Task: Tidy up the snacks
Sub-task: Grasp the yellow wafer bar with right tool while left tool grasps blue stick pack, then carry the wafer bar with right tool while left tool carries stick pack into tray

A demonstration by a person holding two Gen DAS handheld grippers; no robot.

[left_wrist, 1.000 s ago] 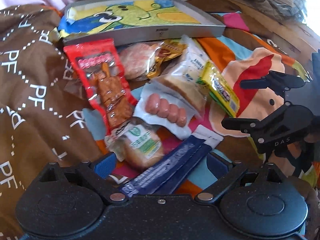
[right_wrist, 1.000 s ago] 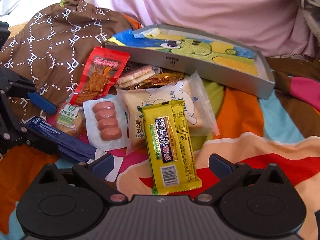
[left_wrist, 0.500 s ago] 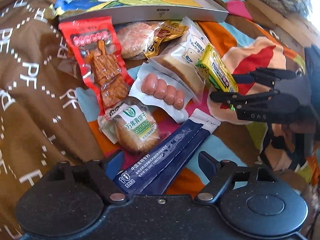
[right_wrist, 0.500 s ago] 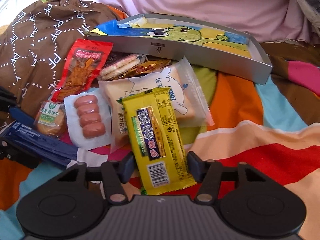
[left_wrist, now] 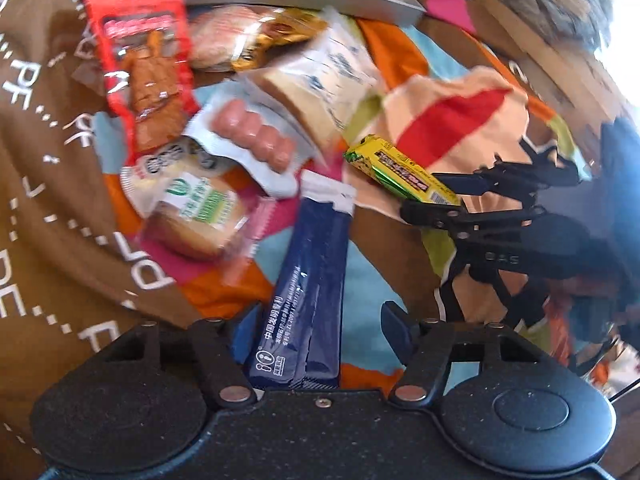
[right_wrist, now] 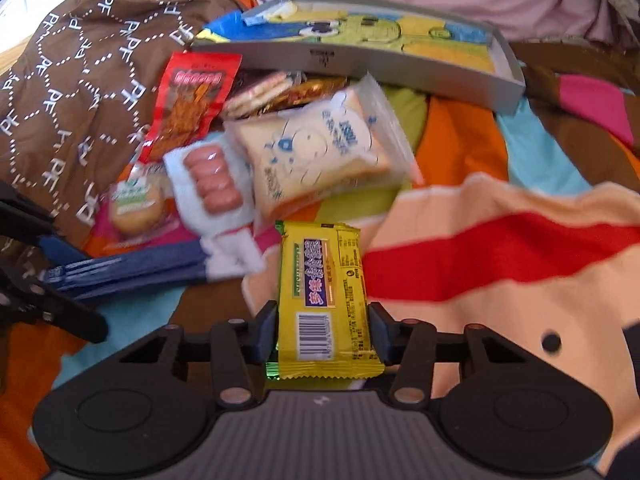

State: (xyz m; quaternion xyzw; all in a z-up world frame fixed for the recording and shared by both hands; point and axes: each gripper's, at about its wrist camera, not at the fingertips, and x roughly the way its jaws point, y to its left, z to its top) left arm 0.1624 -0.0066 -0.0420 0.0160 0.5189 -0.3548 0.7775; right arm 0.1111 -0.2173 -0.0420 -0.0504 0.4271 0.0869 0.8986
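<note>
Right gripper (right_wrist: 323, 330) fingers, apart 1 s ago, now clamp the yellow rectangular foil snack bar (right_wrist: 325, 300), lifted off the white bread packet (right_wrist: 316, 148); long axis points away toward the grey tray (right_wrist: 360, 66). Left gripper (left_wrist: 316, 332) fingers apart around the dark blue sachet (left_wrist: 310, 292).

Repeated white "PF" letters pattern the brown cloth (right_wrist: 92, 92); "DAS" marks the right hand-held gripper (left_wrist: 452, 196).

Navy packet (left_wrist: 308, 296) between left tongs (left_wrist: 320, 334)
</note>
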